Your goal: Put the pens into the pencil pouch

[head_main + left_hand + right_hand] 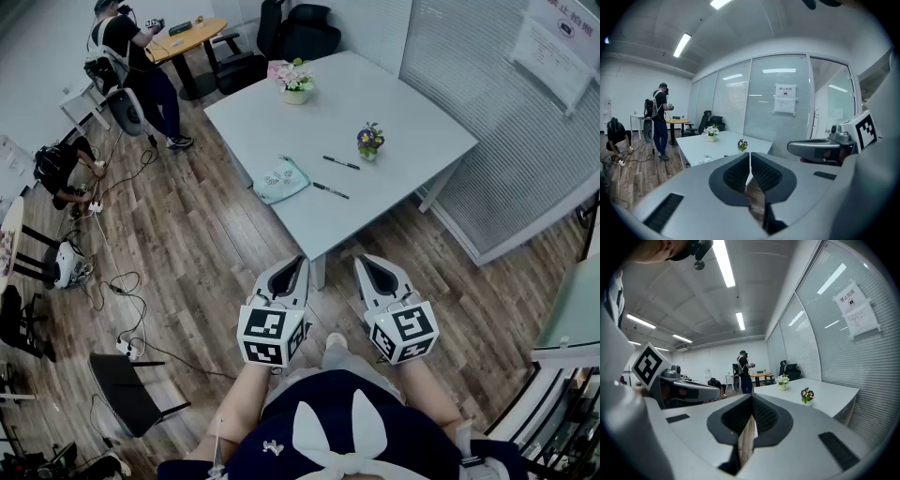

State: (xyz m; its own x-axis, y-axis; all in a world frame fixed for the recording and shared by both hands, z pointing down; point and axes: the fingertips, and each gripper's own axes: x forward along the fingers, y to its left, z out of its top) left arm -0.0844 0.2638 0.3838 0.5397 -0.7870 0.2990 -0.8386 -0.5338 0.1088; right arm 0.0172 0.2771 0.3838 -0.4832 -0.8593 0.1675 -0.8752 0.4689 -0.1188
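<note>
Two dark pens lie on the white table point(412, 122): one pen point(341, 162) near the middle, the other pen point(330, 190) closer to the front edge. A pale green pencil pouch point(281, 179) rests at the table's front left corner. My left gripper point(292, 264) and right gripper point(373, 264) hover side by side over the floor, well short of the table. Both are shut with nothing between the jaws. In the left gripper view the pouch point(704, 160) shows small on the table beyond the left gripper point(750, 165); the right gripper point(752, 405) faces the table too.
A small pot of purple flowers point(369, 141) stands right of the pens, and a white pot of flowers point(298, 82) sits at the far corner. A glass wall with blinds point(525, 122) runs along the right. Cables point(122, 281) and chairs point(127, 389) lie on the wooden floor at left, where two people point(141, 56) work.
</note>
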